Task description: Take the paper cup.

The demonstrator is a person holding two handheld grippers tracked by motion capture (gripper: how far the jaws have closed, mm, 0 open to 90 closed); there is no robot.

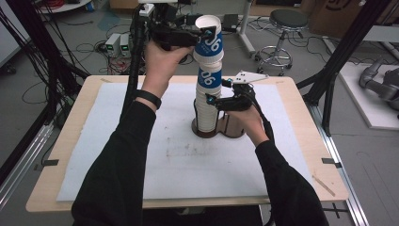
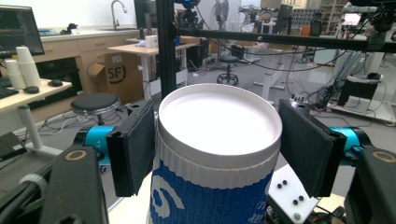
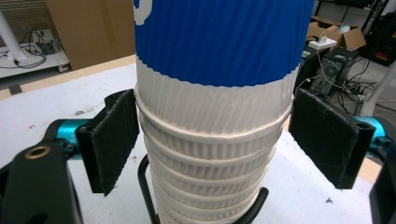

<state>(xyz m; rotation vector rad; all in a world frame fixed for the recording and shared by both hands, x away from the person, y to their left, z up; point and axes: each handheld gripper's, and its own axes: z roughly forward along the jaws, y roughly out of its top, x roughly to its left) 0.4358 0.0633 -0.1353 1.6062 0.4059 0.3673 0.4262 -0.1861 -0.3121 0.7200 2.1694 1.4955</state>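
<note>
Jaws clamping top cup (image 1: 208, 40), upright, axis vertical

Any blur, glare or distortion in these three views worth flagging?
High view: even light, soft focus, no glare on the white mat. Left gripper view: top cup close and soft, its white inside nearly washed out. Right gripper view: cup stack sharp enough to show ribbing, background softer.

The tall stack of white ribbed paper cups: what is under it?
Under the stack of white ribbed paper cups a dark brown holder base rests on the white mat. The stack covers the holder's inside.
</note>
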